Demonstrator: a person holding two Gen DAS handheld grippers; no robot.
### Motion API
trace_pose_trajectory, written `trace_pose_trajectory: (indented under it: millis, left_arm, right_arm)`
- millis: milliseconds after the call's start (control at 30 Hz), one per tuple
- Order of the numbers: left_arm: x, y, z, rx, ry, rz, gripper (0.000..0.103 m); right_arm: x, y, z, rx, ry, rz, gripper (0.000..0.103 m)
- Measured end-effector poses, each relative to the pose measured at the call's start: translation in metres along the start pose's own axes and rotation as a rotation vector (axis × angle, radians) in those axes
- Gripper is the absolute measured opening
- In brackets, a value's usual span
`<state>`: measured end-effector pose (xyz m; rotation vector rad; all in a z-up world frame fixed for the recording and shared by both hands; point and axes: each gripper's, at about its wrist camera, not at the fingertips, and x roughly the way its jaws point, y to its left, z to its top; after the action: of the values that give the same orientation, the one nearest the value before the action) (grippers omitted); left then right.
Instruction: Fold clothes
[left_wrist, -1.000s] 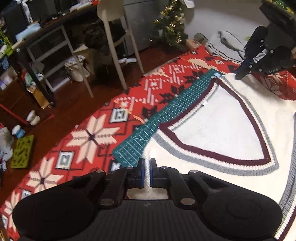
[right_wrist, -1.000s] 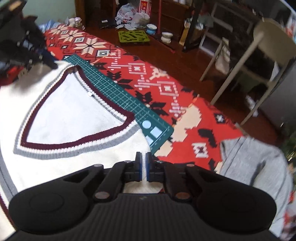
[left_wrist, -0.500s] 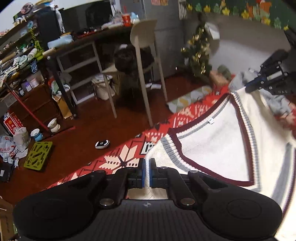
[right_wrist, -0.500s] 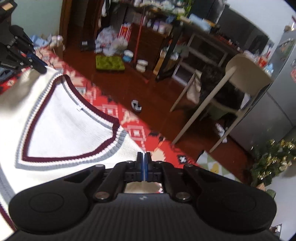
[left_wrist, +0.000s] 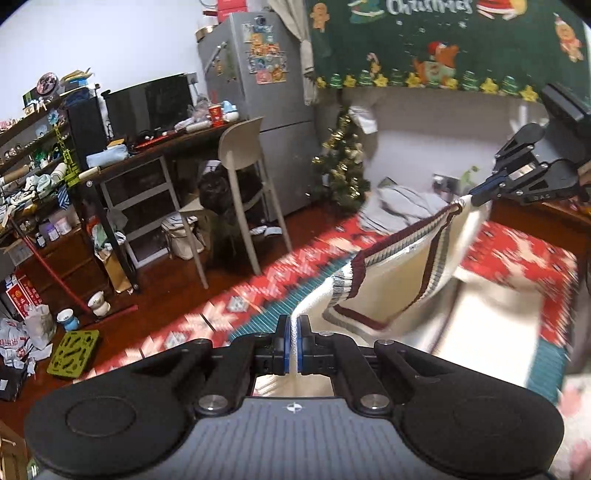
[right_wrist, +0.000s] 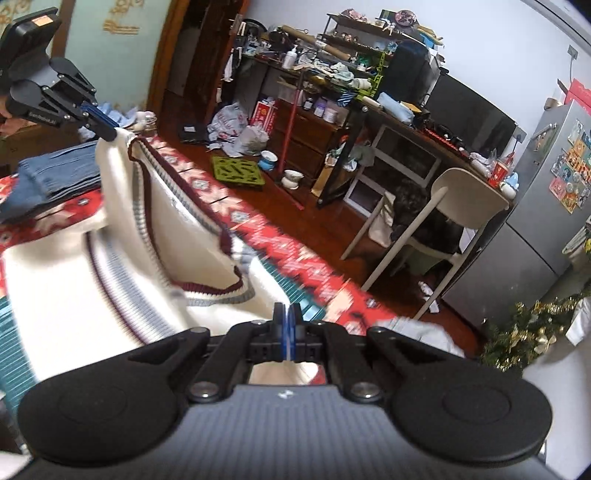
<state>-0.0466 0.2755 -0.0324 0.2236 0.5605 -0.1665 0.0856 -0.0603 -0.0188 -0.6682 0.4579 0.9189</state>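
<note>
Two grippers now carry cream V-neck sweater (left_wrist: 399, 273) off red patterned rug (left_wrist: 258, 291) — a second ago it lay flat on green cutting mat (left_wrist: 266, 317). Left gripper (left_wrist: 294, 345): jaws pressed together, pinching one shoulder. Right gripper (right_wrist: 286, 330): jaws pinching other shoulder. Collar end airborne, sagging between them; lower body trails on mat. Judgement: lift done — next, carry shoulders over toward hem for fold. Risk: slack knit bunching.
</note>
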Motion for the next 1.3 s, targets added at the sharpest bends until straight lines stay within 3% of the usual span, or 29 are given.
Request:
trace_pose_trajectory:
  millis: [133, 333, 500, 567, 700, 800, 867, 933, 1133, 1300]
  left_arm:
    - [-0.02, -0.039, -0.037, 0.013, 0.044, -0.032, 0.003]
    - [-0.022, -0.084, -0.094, 0.061, 0.13, -0.045, 0.003]
    - [-0.015, -0.106, -0.131, 0.107, 0.21, -0.019, 0.004]
    - [-0.016, -0.108, -0.135, 0.092, 0.221, -0.017, 0.011]
    - [-0.026, -0.106, -0.136, 0.045, 0.202, -0.005, 0.013]
    - [-0.033, -0.095, -0.134, -0.07, 0.175, -0.009, 0.023]
    - [-0.037, -0.082, -0.132, -0.189, 0.15, -0.017, 0.035]
    - [-0.037, -0.065, -0.132, -0.344, 0.13, -0.021, 0.04]
    - [-0.028, -0.029, -0.144, -0.767, 0.095, -0.04, 0.042]
    - [-0.016, -0.024, -0.154, -0.897, 0.115, -0.045, 0.04]
  right_arm:
    - [-0.023, 0.049, -0.039, 0.013, 0.037, 0.032, 0.001]
    - [-0.023, 0.107, -0.102, 0.043, 0.109, 0.066, 0.001]
    - [-0.023, 0.122, -0.135, 0.111, 0.113, 0.043, 0.001]
    - [-0.025, 0.124, -0.141, 0.137, 0.116, 0.049, 0.002]
    - [-0.027, 0.114, -0.151, 0.227, 0.116, 0.073, 0.004]
    - [-0.03, 0.092, -0.158, 0.396, 0.083, 0.091, 0.012]
    - [-0.035, 0.076, -0.163, 0.527, 0.057, 0.096, 0.021]
    - [-0.033, 0.062, -0.171, 0.653, 0.037, 0.096, 0.023]
    - [-0.009, 0.033, -0.197, 0.964, 0.015, 0.121, 0.028]
    - [0.01, 0.028, -0.214, 1.154, 0.004, 0.151, 0.031]
